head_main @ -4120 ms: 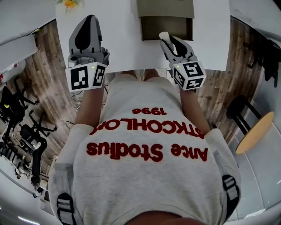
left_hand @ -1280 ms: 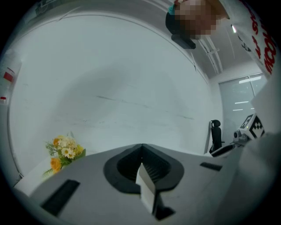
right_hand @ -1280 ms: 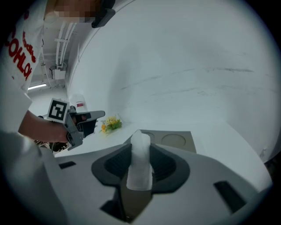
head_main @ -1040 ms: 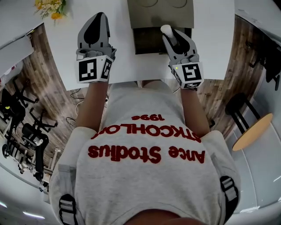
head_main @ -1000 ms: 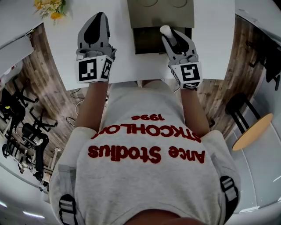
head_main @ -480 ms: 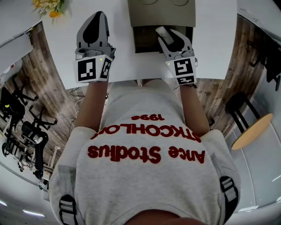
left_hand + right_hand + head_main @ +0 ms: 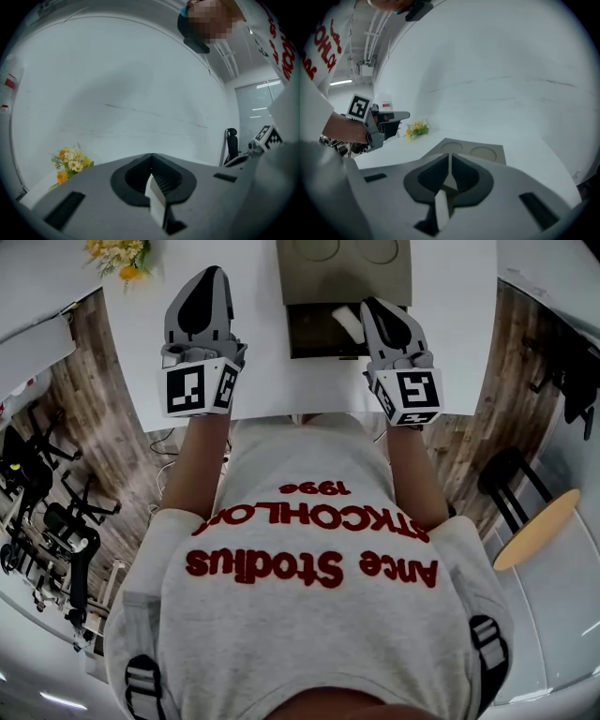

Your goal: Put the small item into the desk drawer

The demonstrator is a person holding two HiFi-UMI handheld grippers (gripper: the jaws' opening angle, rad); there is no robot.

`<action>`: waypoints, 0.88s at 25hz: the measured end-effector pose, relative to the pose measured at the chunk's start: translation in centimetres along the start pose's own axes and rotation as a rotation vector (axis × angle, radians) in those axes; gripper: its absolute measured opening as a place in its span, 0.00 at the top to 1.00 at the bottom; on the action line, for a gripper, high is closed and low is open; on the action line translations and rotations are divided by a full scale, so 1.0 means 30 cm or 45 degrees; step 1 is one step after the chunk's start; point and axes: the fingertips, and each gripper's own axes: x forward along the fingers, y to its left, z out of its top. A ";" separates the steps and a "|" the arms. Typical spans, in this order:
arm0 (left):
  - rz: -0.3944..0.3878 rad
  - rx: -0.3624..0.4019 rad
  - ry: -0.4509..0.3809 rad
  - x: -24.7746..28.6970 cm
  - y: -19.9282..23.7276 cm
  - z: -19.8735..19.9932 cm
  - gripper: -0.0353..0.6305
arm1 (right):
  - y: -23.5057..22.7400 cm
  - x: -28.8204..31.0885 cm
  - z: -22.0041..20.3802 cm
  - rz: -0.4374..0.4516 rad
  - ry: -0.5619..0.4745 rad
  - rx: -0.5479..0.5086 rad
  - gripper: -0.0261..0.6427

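Grippers are hovering over the near edge of the white counter (image 7: 272, 381). Left gripper (image 7: 210, 276) is pointing roughly level, its fingers (image 7: 133, 176) pressing together, empty. Right gripper (image 7: 373, 307) is tilting down over the open drawer (image 7: 309, 334), fingers (image 7: 429, 180) just closing with nothing between them. Small white item (image 7: 348, 322) is lying inside the drawer, beside them.
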 end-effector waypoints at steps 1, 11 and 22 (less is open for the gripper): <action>0.001 0.003 -0.009 0.000 0.003 0.012 0.94 | -0.007 -0.004 0.030 -0.006 -0.033 0.016 0.93; 0.000 0.046 -0.110 -0.035 0.013 0.149 0.94 | -0.046 -0.083 0.303 -0.054 -0.316 0.023 0.94; 0.017 0.092 -0.252 -0.151 0.024 0.308 0.94 | -0.026 -0.244 0.539 -0.090 -0.571 -0.062 0.95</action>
